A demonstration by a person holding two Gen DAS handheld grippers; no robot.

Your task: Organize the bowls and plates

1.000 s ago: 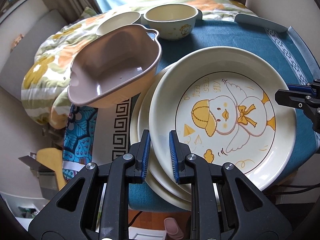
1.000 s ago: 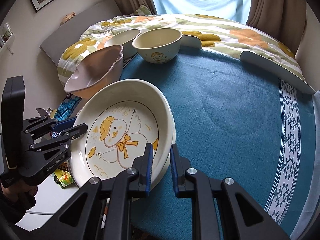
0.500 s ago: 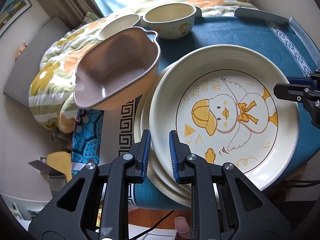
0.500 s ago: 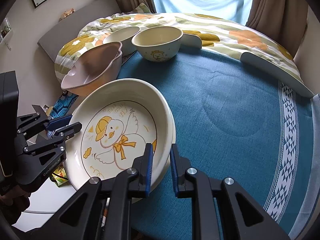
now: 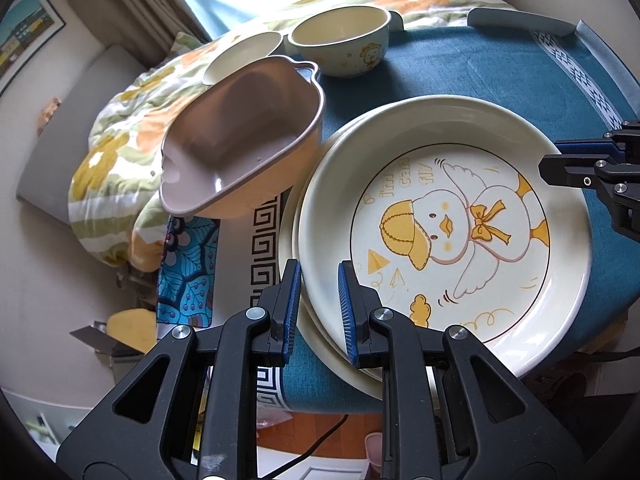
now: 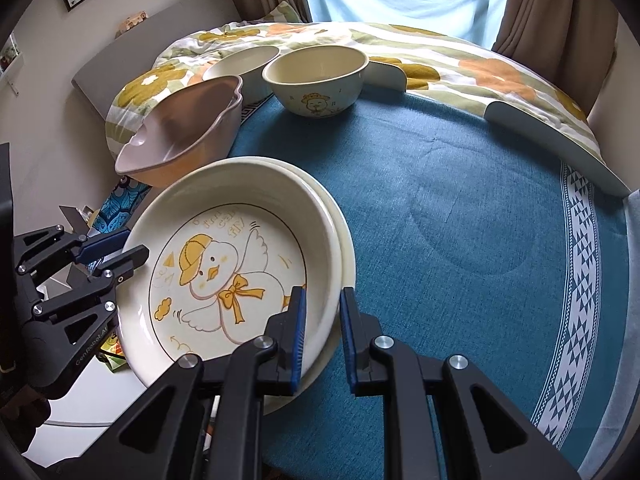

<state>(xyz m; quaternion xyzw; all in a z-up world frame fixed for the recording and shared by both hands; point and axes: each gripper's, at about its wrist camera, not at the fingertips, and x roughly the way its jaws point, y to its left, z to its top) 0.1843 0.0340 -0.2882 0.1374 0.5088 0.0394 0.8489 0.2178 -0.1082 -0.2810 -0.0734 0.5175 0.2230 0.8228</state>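
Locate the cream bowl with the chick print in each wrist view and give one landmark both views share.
Left wrist view: the cream chick bowl sits at top centre, on the far edge of the teal tablecloth.
Right wrist view: the same bowl sits upper centre, just right of the pink bowl.
Shared landmark: the duck plate.
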